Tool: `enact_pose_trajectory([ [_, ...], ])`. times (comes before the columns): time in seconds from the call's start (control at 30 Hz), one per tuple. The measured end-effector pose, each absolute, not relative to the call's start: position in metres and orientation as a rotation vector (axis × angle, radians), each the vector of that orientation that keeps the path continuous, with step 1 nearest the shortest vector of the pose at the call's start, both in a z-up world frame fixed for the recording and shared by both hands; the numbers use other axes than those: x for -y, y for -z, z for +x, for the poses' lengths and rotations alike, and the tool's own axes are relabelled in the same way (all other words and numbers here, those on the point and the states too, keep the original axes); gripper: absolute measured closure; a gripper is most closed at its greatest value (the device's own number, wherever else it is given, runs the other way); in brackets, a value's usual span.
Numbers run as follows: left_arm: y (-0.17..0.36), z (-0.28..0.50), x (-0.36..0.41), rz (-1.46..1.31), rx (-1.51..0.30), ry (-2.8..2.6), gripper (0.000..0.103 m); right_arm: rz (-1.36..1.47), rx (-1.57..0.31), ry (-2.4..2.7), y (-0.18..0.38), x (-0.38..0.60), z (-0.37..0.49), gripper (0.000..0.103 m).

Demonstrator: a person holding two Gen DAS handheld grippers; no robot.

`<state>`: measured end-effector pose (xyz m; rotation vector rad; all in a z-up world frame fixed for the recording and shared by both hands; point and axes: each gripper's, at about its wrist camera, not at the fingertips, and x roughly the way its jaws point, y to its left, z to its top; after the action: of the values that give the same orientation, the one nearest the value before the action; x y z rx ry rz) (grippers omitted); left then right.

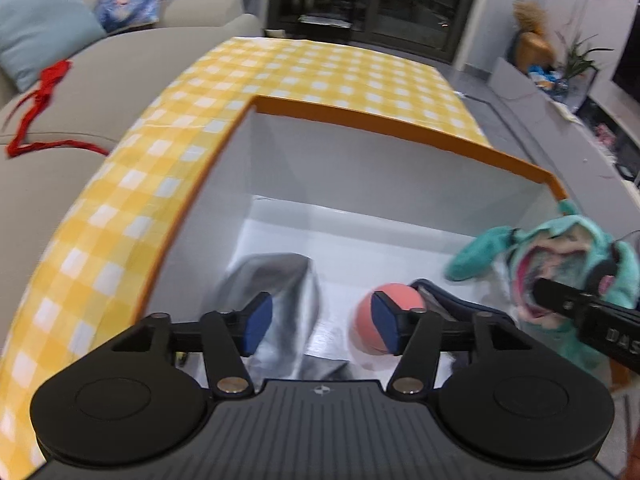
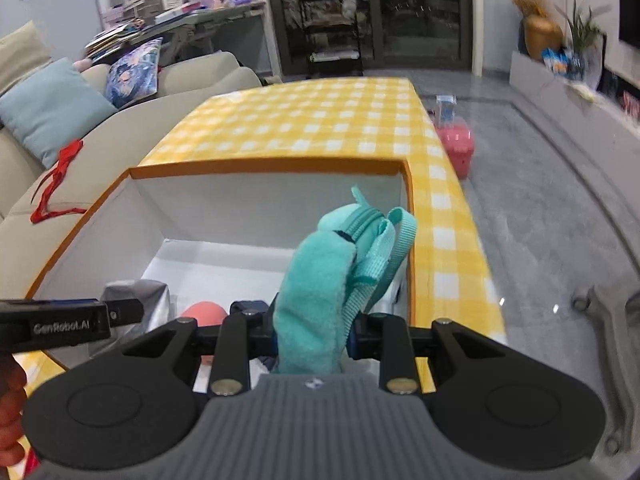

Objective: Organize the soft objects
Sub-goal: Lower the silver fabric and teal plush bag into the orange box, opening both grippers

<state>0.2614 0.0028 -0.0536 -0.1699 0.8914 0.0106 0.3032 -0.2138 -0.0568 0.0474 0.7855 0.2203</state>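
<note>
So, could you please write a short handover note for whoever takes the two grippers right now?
Left gripper: open, empty, poised over the box.
Right gripper: shut on the teal plush toy, held above the box's right side.
Already in the box: pink ball, grey soft item, dark blue item.
Left to do: lower the plush into the box and release it. No other loose soft things show on the checkered table.

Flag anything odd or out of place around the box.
A red ribbon lies strewn across the sofa seat, apart from the box. The teal plush toy hangs from the right gripper, not yet inside. Nothing looks spilled or damaged.
</note>
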Motion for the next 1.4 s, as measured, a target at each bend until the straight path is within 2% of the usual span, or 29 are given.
enact_pose_trajectory([
  [0.13, 0.051, 0.254, -0.003, -0.201, -0.826, 0.022, 0.017, 0.063, -0.801, -0.223, 0.059, 0.212, 0.305, 0.076],
  [0.33, 0.046, 0.256, -0.007, -0.254, -0.842, 0.041, 0.016, 0.025, -0.800, -0.225, 0.060, 0.203, 0.300, 0.075],
  [0.4, 0.045, 0.257, -0.007, -0.238, -0.845, 0.021, 0.016, 0.010, -0.794, -0.222, 0.059, 0.201, 0.300, 0.067],
  [0.6, 0.041, 0.256, -0.011, -0.250, -0.858, 0.009, 0.015, -0.033, -0.742, -0.213, 0.054, 0.198, 0.295, 0.066],
  [0.67, 0.038, 0.255, -0.011, -0.244, -0.861, 0.004, 0.015, -0.029, -0.743, -0.215, 0.054, 0.197, 0.294, 0.056],
  [0.73, 0.036, 0.254, -0.010, -0.242, -0.851, -0.006, 0.014, -0.029, -0.740, -0.215, 0.053, 0.196, 0.293, 0.023],
  [0.8, 0.034, 0.254, -0.011, -0.266, -0.858, -0.006, 0.013, -0.036, -0.726, -0.217, 0.052, 0.196, 0.290, 0.009],
  [0.93, 0.034, 0.254, -0.015, -0.325, -0.875, 0.010, 0.013, -0.041, -0.696, -0.221, 0.048, 0.193, 0.285, 0.003],
  [1.2, 0.025, 0.246, -0.011, -0.286, -0.830, -0.064, 0.013, -0.024, -0.688, -0.205, 0.044, 0.192, 0.282, 0.003],
  [1.4, 0.014, 0.242, -0.002, -0.257, -0.814, -0.010, 0.007, -0.060, -0.673, -0.207, 0.038, 0.188, 0.276, 0.003],
])
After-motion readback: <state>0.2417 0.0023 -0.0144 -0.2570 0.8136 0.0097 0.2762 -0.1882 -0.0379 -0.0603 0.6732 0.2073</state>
